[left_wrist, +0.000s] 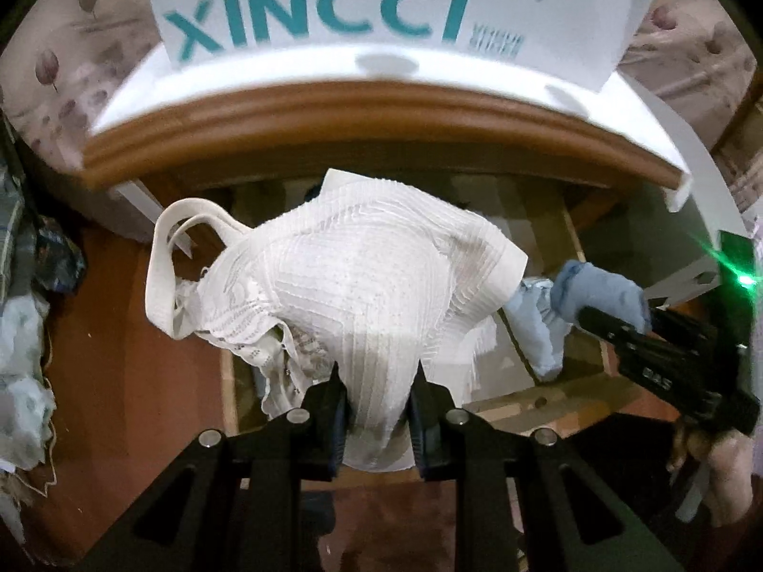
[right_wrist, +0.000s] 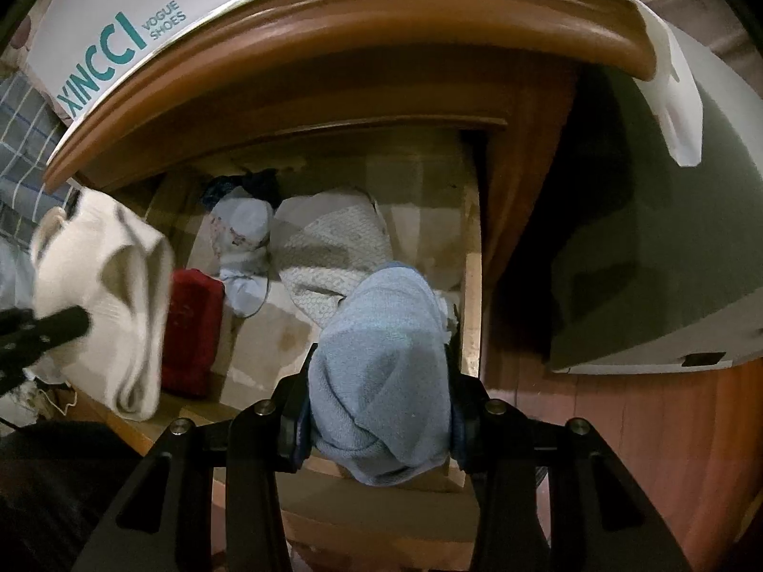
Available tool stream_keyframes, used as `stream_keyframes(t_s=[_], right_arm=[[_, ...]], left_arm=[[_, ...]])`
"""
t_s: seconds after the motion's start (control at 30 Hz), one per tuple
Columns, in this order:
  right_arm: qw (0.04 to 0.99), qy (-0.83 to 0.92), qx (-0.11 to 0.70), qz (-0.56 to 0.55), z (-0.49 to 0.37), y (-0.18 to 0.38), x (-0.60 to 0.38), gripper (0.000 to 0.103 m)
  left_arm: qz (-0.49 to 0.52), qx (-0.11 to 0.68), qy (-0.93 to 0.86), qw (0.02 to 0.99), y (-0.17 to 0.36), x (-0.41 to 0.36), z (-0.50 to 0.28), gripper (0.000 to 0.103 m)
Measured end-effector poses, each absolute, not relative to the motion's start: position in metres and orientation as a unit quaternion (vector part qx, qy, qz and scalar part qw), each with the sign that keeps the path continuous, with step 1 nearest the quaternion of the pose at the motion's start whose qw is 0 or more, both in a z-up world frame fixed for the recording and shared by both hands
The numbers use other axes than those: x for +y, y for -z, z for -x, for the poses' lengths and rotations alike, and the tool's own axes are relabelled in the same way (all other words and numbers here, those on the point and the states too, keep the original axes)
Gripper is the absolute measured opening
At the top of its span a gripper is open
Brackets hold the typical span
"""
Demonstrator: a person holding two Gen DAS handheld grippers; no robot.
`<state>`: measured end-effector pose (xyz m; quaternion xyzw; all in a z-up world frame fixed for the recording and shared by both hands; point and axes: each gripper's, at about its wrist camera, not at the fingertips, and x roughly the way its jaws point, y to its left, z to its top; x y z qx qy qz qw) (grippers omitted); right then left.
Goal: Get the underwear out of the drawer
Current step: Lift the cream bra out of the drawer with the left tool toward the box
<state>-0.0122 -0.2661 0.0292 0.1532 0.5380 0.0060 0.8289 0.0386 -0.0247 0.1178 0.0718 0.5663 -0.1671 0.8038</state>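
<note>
My left gripper (left_wrist: 377, 376) is shut on a white ribbed and lace underwear piece (left_wrist: 362, 276), which hangs lifted above the open wooden drawer (left_wrist: 539, 395); an elastic strap loops out to its left. My right gripper (right_wrist: 380, 362) is shut on a bunched pale blue underwear piece (right_wrist: 381, 372) over the drawer's right front corner (right_wrist: 472, 314). In the left wrist view the right gripper (left_wrist: 620, 324) shows at the right with the blue cloth (left_wrist: 596, 291). The right wrist view has the white piece (right_wrist: 109, 305) at the left.
In the drawer lie a white knit garment (right_wrist: 334, 248), a pale patterned cloth (right_wrist: 243, 238), a red item (right_wrist: 193, 329) and a dark one (right_wrist: 257, 181). A XINCCI shoe box (left_wrist: 334, 14) stands on the cabinet top. A grey box (right_wrist: 658, 286) sits right, bedding (left_wrist: 24, 333) left.
</note>
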Motion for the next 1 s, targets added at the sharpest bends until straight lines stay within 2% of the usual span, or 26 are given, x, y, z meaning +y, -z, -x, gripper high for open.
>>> stream_keyframes(t_s=[0.57, 1.0], right_arm=[[0.832, 0.032, 0.534, -0.149, 0.011, -0.029, -0.267, 0.04], [0.833, 0.077, 0.537, -0.112, 0.004, -0.027, -0.258, 0.04]], left_arm=[[-0.064, 0.486, 0.179, 0.853, -0.229, 0.013, -0.015, 0.021], [-0.039, 0.418, 0.154, 0.894, -0.323, 0.038, -0.05, 0.021]])
